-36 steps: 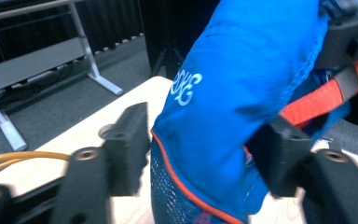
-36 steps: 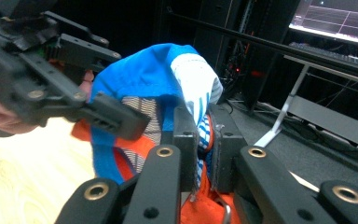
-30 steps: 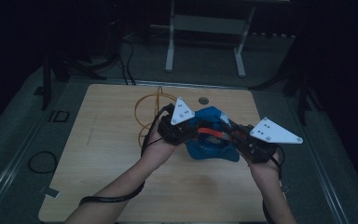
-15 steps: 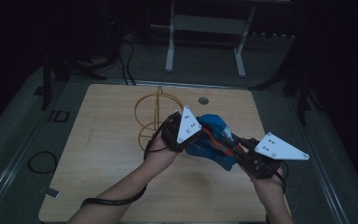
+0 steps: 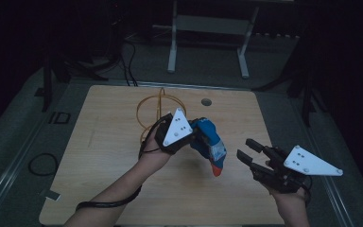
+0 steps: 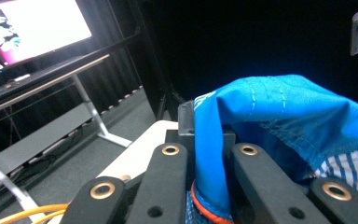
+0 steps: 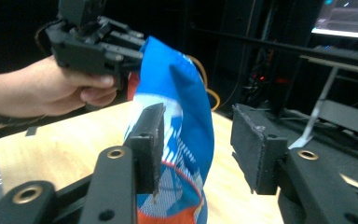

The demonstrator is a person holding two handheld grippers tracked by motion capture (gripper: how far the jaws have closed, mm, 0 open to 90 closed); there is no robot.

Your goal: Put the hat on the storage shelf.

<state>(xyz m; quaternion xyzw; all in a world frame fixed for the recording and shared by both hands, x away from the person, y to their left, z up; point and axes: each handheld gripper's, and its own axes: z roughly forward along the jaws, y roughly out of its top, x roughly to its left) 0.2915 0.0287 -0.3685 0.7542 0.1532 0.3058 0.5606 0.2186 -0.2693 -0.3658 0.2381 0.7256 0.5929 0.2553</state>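
blue cloth (image 5: 210, 143) hanging lengthwise from left claw (image 5: 194, 137), orange end down

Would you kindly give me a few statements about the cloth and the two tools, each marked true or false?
1. The left tool is shut on the blue cloth. True.
2. The right tool is clamped on the cloth. False: its jaws are open and apart from the cloth in the high view.
3. The cloth lies flat on the table. False: it hangs from the left tool, lifted.
4. An orange cable loops on the table behind the left hand. True.
5. The cloth has an orange edge at its lower end. True.
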